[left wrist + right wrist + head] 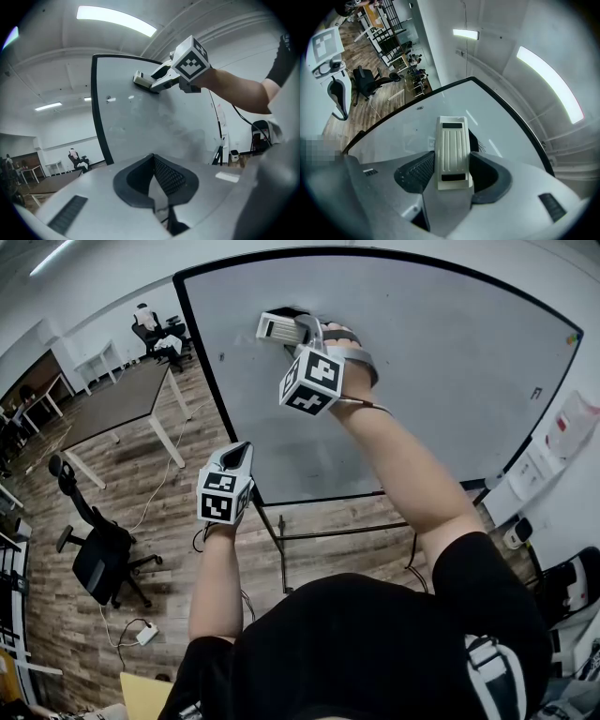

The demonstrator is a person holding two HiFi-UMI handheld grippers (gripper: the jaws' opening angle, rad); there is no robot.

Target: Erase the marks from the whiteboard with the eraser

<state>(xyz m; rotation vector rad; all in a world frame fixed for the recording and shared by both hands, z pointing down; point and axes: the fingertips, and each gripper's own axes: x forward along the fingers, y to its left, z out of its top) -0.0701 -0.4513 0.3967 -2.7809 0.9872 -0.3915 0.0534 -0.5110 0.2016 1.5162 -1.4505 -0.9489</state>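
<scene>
At the lower centre of the head view, the left gripper (pixel 241 450) is raised in front of the lower left corner of the whiteboard (pixel 441 371), apart from its surface. In the left gripper view its jaws are pressed together at the tips and nothing sits between them. Above it, at upper centre of the head view, the right gripper (pixel 302 328) reaches up to the board. In the right gripper view its jaws pinch the eraser (pixel 452 151) on both long sides. The eraser is a cream, ribbed block with a dark slot at each end, and its face lies against the upper left area of the board, close to the black frame. The cube on each gripper carries black-and-white square patterns and no letters. The board shows faint grey smudging and one small dark spot (pixel 108 99) near its left edge. Sheets (pixel 574 420) hang at the right edge of the head view, and their print is too small to read. At the left stand a brown table (pixel 112 404) and a black office chair (pixel 98 557) on the wood floor.
</scene>
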